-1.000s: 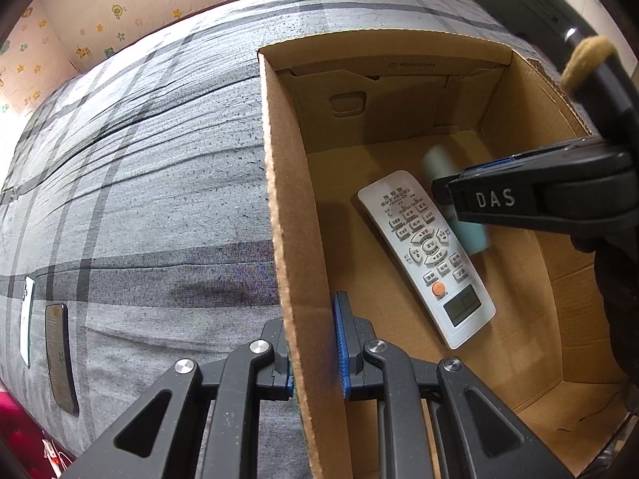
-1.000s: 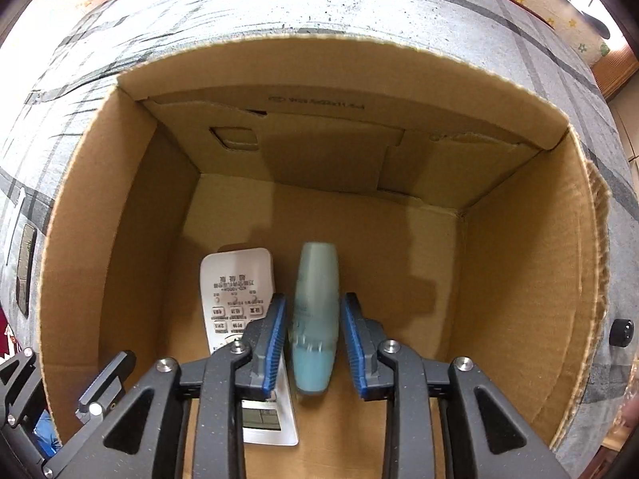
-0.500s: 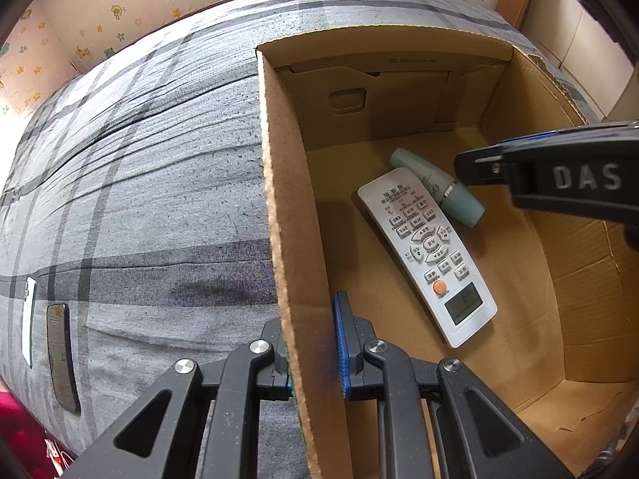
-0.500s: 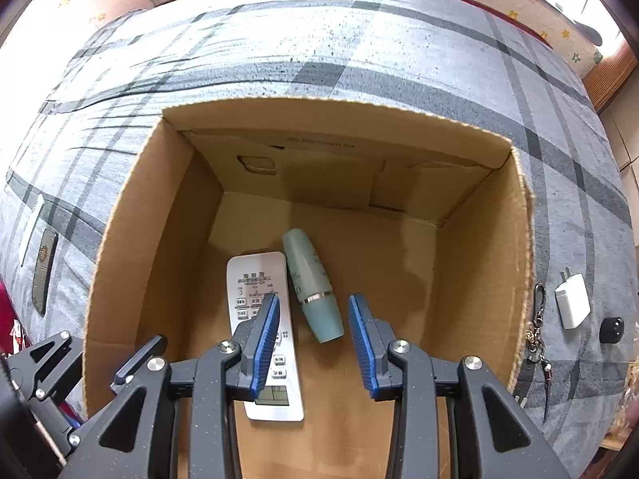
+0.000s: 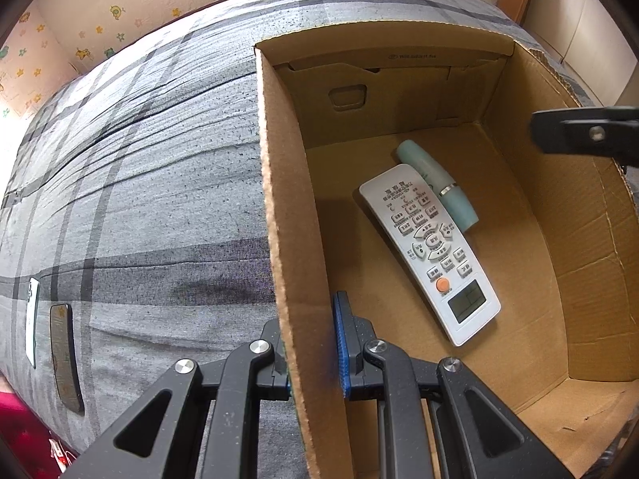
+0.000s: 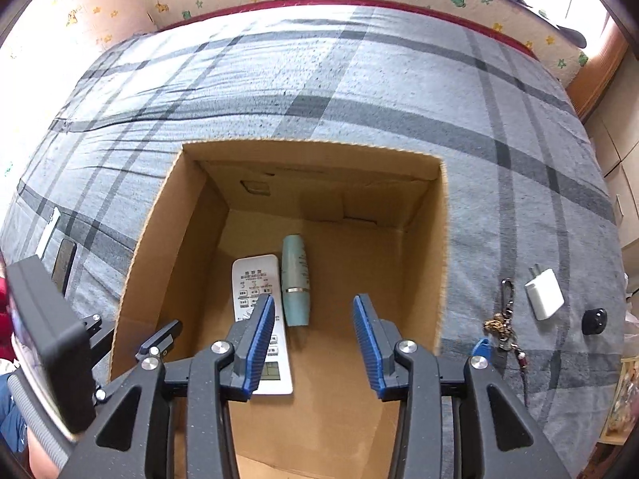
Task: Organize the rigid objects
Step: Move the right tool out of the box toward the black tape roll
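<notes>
The left claw is clenched on the near side wall of the cardboard box, steadying it on the bed. The right claw hangs above the box, its jaws just now spreading wider with nothing between them; the teal tube lies on the box floor, touching the white remote along one side, so this drop-off looks finished. What remains, I'd judge, are the things still on the blanket: the keyring, the white charger and a small black object I can't make out, all right of the box. The next move calls for swinging the free claw right and coming down over one of them.
</notes>
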Demonstrator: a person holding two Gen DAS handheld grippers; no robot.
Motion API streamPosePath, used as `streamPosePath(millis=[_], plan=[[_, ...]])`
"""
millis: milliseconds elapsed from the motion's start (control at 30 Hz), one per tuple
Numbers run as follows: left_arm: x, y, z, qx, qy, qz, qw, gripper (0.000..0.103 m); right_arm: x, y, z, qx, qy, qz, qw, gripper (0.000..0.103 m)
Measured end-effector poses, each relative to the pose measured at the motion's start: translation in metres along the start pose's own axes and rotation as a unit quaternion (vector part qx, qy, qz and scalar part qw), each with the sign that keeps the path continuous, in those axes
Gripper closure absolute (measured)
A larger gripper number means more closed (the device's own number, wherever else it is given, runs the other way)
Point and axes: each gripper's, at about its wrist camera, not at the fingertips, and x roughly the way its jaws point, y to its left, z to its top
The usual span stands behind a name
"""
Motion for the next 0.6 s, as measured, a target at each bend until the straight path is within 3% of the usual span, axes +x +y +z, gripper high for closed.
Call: streamPosePath(millis=[67,233,433,600], plan=[[-0.001,0.001,0.000,-0.002,-0.001,-0.001,1.0000,0.086,-0.007,-0.003,-0.001,0.002,-0.006,-0.002,1.000,0.055],[0.000,-0.001,0.000,0.004,0.000,0.004,1.0000,0.086,-0.028,-0.013,-0.003,0.013,-0.026,-0.006,1.000,0.018],[0.000,-0.005,0.001,0.005,0.001,0.008,1.0000,0.086,-0.053,-0.033,-0.005,0.019,-0.047,-0.020,0.999,0.000],[0.001,-0.007,0.001,0.005,0.002,0.010,0.9999,0.086,-0.065,-0.055,-0.009,0.028,-0.048,-0.030,0.998,0.000]])
